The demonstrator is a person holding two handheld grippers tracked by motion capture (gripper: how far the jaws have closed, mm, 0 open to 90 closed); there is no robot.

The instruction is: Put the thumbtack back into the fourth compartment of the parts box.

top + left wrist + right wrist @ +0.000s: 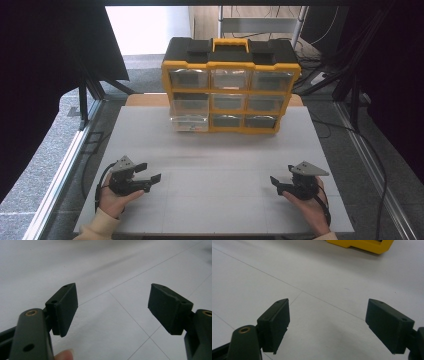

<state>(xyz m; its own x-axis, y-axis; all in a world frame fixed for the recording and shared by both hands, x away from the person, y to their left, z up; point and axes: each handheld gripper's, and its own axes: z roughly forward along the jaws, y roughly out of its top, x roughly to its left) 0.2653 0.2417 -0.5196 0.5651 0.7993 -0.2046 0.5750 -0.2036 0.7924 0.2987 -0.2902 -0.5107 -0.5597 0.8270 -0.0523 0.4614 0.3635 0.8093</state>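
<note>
Both hands are resting low on the white table (215,200), left gripper (150,172) and right gripper (277,184) spread, pinching nothing. One yellow organizer (230,85) with nine drawers is standing well ahead, between them.

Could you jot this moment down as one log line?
left gripper: jaws open, empty | right gripper: jaws open, empty | drawer cabinet: untouched, bottom-left drawer pulled out
</note>
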